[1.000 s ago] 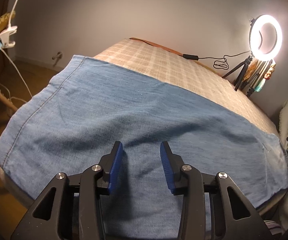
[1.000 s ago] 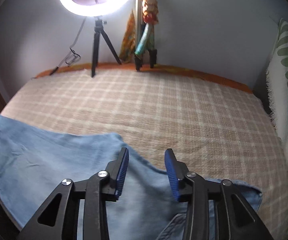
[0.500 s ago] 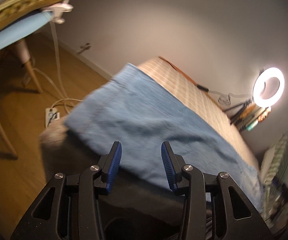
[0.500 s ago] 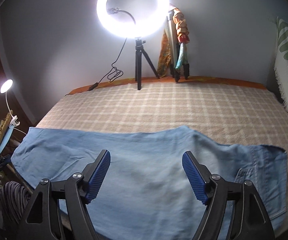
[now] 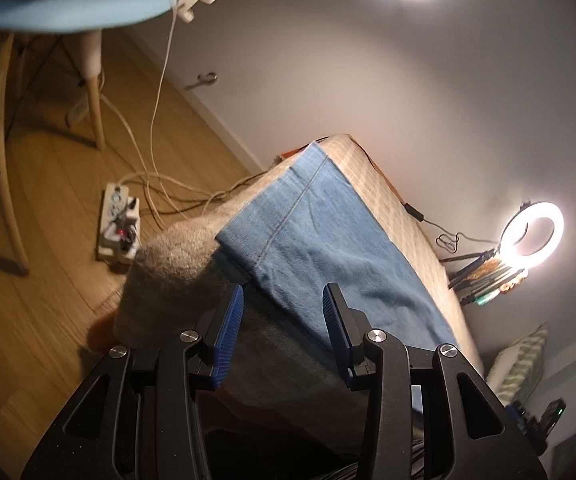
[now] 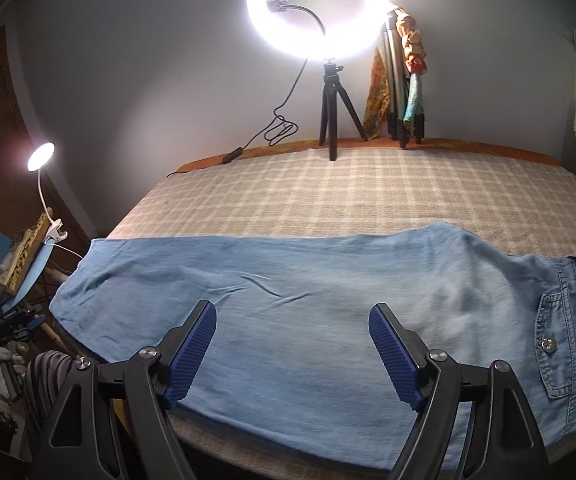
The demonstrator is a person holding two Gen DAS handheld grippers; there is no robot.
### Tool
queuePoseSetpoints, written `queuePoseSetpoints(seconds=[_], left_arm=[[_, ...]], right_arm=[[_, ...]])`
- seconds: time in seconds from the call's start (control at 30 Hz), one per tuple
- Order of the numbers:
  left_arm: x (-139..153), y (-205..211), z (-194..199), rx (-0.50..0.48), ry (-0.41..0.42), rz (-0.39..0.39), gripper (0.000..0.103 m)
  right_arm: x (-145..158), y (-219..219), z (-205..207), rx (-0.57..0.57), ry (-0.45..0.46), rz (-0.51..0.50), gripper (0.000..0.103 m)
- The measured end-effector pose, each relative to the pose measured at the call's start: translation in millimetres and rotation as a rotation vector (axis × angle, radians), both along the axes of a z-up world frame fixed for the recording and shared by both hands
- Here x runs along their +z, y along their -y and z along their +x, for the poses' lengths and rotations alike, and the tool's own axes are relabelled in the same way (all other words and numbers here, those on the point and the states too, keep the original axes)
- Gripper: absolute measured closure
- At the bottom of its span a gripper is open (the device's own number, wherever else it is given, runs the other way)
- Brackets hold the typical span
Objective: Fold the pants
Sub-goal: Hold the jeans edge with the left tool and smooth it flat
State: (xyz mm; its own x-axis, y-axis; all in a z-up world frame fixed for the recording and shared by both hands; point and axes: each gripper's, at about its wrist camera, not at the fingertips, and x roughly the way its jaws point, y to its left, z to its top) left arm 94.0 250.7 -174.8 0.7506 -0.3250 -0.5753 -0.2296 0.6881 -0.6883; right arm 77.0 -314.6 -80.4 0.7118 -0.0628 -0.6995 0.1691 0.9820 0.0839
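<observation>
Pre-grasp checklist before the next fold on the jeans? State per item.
1. Pants lie flat along the near edge of the bed, folded lengthwise: ok, only small wrinkles mid-leg.
2. Left hand-held gripper empty: ok, jaws apart with nothing between them, aimed at the hem end.
3. Right hand-held gripper empty: ok, jaws opening, no cloth between them.
4. Hem end fully on the bed: not ok, it hangs slightly over the corner.
5. Waistband end lying flat: ok, pocket up.
6. Fold path clear: ok, the ring light tripod stands at the far edge.
</observation>
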Motion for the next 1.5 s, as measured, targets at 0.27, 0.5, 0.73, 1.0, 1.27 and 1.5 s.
queuePoseSetpoints(seconds=[0.27, 0.5, 0.73, 1.0, 1.27, 1.5], left_arm=[[-21.4, -7.7, 5.5, 0.033, -0.006, -0.082, 0.063], [-16.4, -7.2, 7.0, 0.025, 0.039, -0.062, 0.063], [-12.8, -6.0, 8.2, 0.027, 0.041, -0.005, 0.063], [-15.3, -13.9, 16.5, 0.057, 0.009, 0.044, 0.063], [-11.7, -3.9, 22.5, 0.022, -0.007, 0.144, 0.063], [-9.1, -0.2, 19.4, 0.004, 0.034, 0.143, 0.070]], right_arm=[[8.6, -20.6, 7.9, 0.022, -0.002, -0.009, 0.021], [11.5, -35.3, 21.5, 0.047, -0.009, 0.002, 0.021], [11.4, -61.9, 41.6, 0.096, -0.027, -0.003, 0.021], [5.2, -87.9, 61.6, 0.146, -0.052, -0.007, 0.021], [-6.2, -107.2, 81.6, 0.170, -0.092, -0.003, 0.021], [-15.1, -123.2, 98.1, 0.192, -0.110, 0.011, 0.021]])
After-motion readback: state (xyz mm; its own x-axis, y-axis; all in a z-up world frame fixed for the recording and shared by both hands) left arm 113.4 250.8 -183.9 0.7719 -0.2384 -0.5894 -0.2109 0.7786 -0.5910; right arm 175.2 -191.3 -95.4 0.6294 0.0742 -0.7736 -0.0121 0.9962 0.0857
